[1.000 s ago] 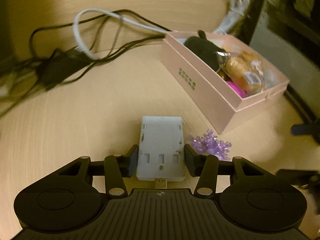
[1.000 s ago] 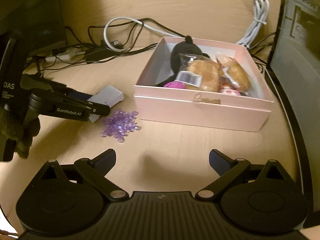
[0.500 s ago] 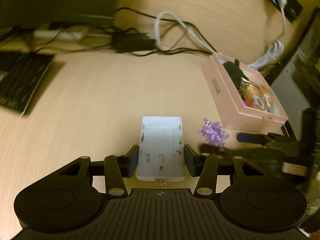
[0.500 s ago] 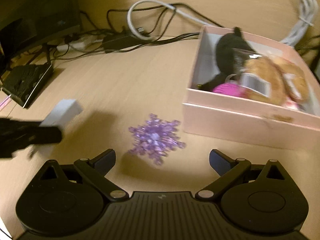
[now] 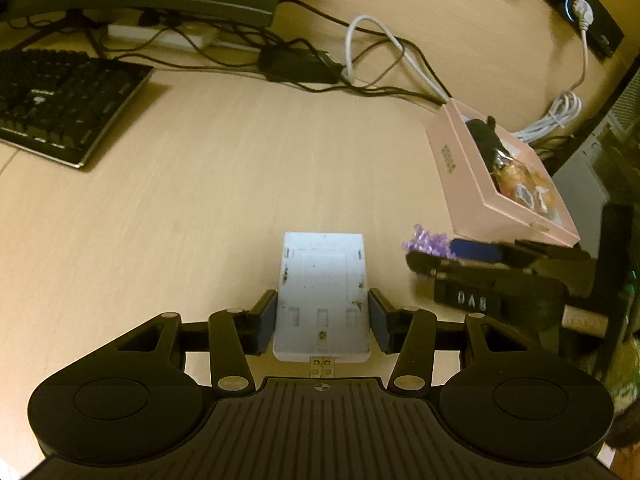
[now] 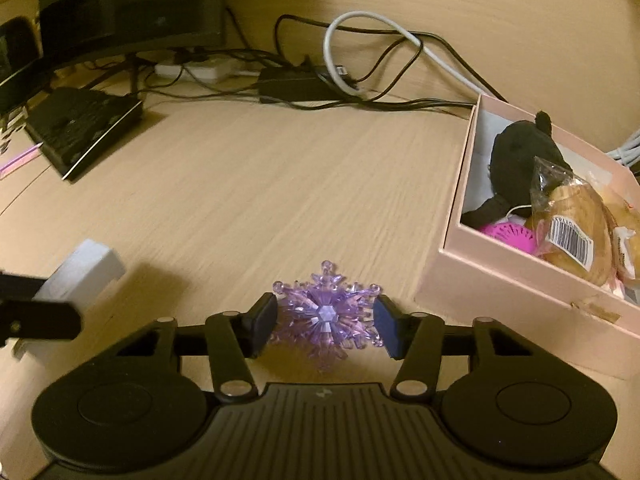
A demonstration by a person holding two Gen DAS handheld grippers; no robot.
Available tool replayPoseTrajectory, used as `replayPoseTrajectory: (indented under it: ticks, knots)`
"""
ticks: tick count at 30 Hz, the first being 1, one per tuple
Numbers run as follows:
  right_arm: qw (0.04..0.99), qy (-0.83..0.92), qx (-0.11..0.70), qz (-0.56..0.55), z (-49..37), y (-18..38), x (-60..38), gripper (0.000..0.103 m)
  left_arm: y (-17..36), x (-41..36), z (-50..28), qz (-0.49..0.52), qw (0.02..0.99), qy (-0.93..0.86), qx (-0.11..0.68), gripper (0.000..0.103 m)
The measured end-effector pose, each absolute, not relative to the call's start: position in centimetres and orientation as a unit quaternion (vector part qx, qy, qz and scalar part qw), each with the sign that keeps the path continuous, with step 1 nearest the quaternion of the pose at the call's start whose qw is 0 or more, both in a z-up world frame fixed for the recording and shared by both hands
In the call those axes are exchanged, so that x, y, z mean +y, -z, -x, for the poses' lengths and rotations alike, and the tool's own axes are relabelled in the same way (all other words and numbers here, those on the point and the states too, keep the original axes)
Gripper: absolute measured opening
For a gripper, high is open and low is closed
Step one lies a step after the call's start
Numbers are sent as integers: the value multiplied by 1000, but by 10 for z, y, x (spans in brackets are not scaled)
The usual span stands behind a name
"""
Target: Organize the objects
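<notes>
Purple crystal snowflake point(image 6: 326, 314) sits between the pads of the right gripper point(image 6: 325, 324), low over the wooden desk point(image 6: 248, 184); the jaws have just been closing and now press its tips on both sides, so it is clamped. It faces the camera flat, hexagonal centre forward, no clear long axis. Left gripper point(image 5: 322, 320) is clenched on a white plastic block point(image 5: 322, 296), a USB plug at its near end; the block's long axis runs along the fingers, away from the camera. From the left wrist view, the right tool's side reads "DAS", inverted. Pink box point(image 6: 496, 300) stands just right of the snowflake, apart from it, near wall lengthwise toward the viewer; a gold mark on its side is too blurred to read. Inside: a black plush point(image 6: 520, 160), wrapped bread with a barcode label point(image 6: 572, 236), something pink point(image 6: 508, 234). Bare desk lies open ahead and to the left. Keyboard point(image 5: 60, 104) far left; cables point(image 6: 360, 80) along the back edge.
</notes>
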State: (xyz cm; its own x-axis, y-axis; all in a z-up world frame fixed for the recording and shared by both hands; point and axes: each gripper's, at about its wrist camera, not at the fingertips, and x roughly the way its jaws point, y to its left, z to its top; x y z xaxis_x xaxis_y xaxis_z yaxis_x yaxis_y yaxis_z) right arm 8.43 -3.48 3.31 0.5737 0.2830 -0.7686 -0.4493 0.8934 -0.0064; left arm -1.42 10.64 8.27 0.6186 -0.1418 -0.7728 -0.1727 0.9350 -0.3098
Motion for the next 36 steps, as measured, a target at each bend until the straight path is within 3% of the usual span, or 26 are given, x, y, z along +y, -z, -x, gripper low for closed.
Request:
replayPoseTrajectory:
  ticks: [16,27,33,36]
  knots:
    - [866,-235,424,122,-13,-39,-78,54,-73,54,-14,162,872,59,457,53]
    - [887,-161,406,146,2,-39,-116,77,-70,45,-26,171,869,55,461,53]
    - [893,-137,412,118,1,-41,-134,78,-76,51,-24,168,876,30,452,53]
    - [893,-148,417,81,1,-44,-138,85,-81,55,-20,170,881,22,442,53]
